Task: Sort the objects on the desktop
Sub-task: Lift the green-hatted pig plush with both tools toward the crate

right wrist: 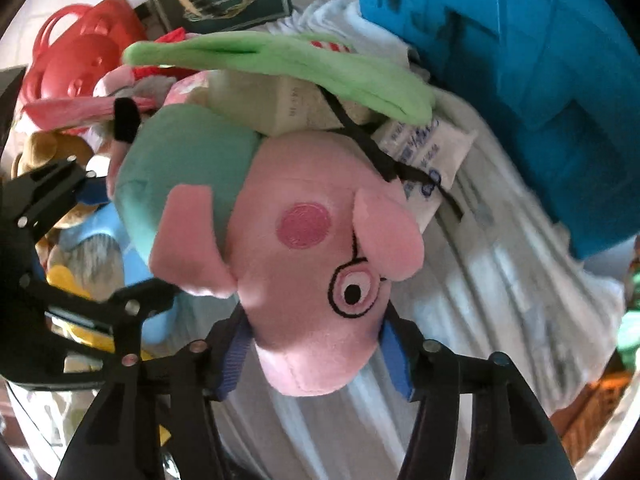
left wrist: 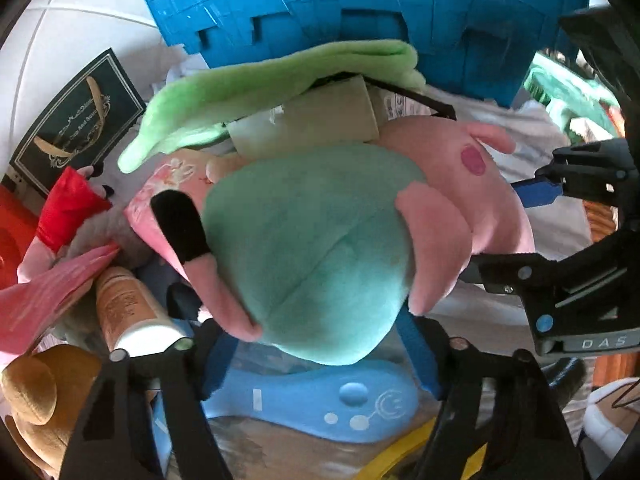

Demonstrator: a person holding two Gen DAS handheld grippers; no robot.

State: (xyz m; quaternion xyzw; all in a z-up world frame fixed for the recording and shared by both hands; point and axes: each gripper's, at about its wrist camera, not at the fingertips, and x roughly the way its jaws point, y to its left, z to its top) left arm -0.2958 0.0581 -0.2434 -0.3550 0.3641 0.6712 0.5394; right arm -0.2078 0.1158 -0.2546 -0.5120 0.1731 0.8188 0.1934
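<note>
Both tongs clamp a pig plush toy over a heap of clutter.

Left tongs (left wrist: 318,348) squeeze the toy's mint-green body, while the right tongs (right wrist: 316,364) pinch its pink head, whose blue pads press on both sides of the snout; the plush pig (right wrist: 304,240) hangs between them, near the middle of the pile. "DAS" reads in white letters on the right tool's housing (left wrist: 596,342). Behind the toy lie a green cloth (left wrist: 256,92), a blue basket (left wrist: 360,12) at the far side, and a dark green box (left wrist: 76,120) at far left with gold script too blurred to read. Below sits a light blue pad (left wrist: 320,400) with a smiley mark.
</note>
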